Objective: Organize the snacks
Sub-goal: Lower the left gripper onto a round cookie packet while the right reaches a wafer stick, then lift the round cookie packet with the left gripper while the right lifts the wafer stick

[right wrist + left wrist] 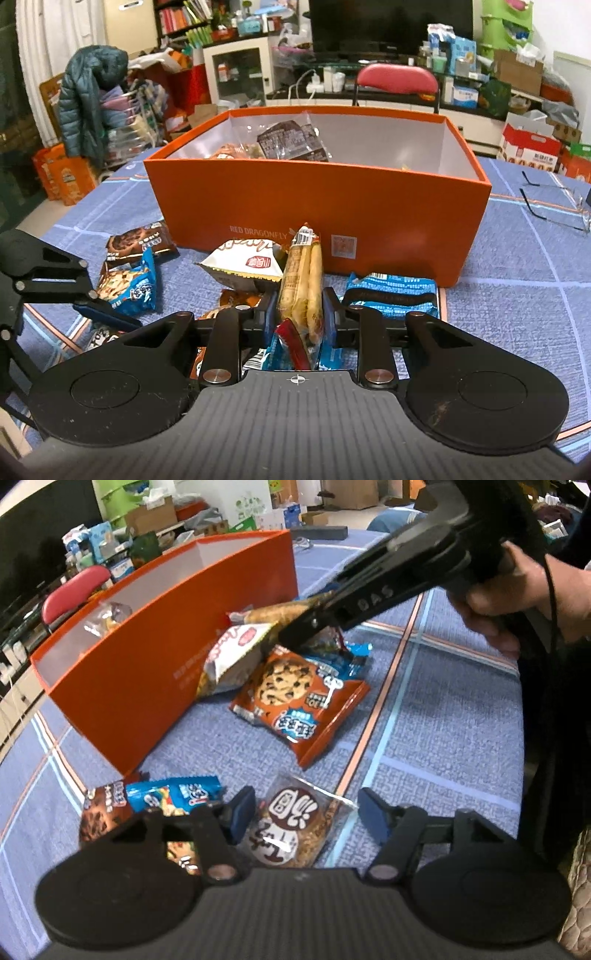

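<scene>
My left gripper (306, 816) is low over the blue cloth, its pads against the clear wrapper of a round pastry packet (288, 830). My right gripper (299, 317) is shut on a long packet of breadsticks (301, 280), held upright just in front of the orange box (332, 206). In the left wrist view that gripper (295, 631) reaches in from the right with the breadsticks (280, 613). Under it lie a cookie packet (295, 698) and a white packet (232, 653). The box holds a few packets.
Brown and blue packets (147, 801) lie left of my left gripper. A blue packet (391, 291) lies by the box's front wall. Spectacles (554, 206) rest at the table's right side. A red chair (397, 79) stands behind the box. A hand (498, 602) holds the right gripper.
</scene>
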Demonstrator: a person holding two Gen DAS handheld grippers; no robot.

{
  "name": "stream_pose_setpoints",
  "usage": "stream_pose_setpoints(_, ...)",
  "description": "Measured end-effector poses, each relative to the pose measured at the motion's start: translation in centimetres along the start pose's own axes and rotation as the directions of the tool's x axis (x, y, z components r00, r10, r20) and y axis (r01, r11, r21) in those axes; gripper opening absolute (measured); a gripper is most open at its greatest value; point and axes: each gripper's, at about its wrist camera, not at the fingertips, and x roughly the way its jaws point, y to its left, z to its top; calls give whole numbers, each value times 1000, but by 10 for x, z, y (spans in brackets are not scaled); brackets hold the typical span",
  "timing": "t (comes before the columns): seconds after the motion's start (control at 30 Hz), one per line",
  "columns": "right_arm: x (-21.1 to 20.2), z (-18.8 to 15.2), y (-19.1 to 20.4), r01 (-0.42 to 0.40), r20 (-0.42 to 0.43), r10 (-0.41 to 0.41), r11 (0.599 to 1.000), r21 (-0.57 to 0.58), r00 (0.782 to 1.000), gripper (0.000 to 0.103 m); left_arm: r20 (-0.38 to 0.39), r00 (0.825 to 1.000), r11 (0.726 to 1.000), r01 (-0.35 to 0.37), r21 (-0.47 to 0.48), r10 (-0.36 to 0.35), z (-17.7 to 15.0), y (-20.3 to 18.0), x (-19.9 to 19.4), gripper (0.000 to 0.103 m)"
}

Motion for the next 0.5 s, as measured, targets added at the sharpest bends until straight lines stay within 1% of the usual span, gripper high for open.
stream_pose_setpoints(0.07,2,-1,0,-3,-4,3,1000,-2,1000,8,7,1000,1000,7,-20,-7,-1,1,-3,82)
stream_pose_setpoints(0.13,3,-1,1,-9,-9,9,1000,-6,1000,8,-19,1000,1000,-1,-21,0,-3,0,-2,82)
stream_pose_setpoints(0.17,4,-1,2,-9,-12,9,1000,-10,1000,6,-31,999,1000,-6,-16,6,-4,-1,0,82)
stream_pose_setpoints(0.2,6,-1,2,-8,-16,8,1000,-13,1000,6,-36,999,1000,-6,-9,6,-6,-4,1,81)
stream_pose_setpoints(0.23,7,-2,2,-11,-20,11,1000,-11,1000,5,-24,1000,1000,-5,-12,4,-7,-5,0,78)
stream_pose_setpoints(0.3,8,-1,0,-20,-21,20,1000,-11,1000,5,-11,1000,999,9,-49,-9,-7,-6,0,62)
stream_pose_setpoints(0.37,7,-2,0,-23,-18,23,1000,-8,1000,4,3,1000,998,7,-62,-7,-6,-8,0,55)
stream_pose_setpoints(0.4,7,-2,-1,-24,-18,24,1000,-7,1000,4,4,1000,997,4,-74,-4,-6,-9,0,49)
stream_pose_setpoints(0.5,6,-3,0,-26,-19,26,1000,-12,999,4,8,1000,994,-20,-105,21,-7,-12,-1,45)
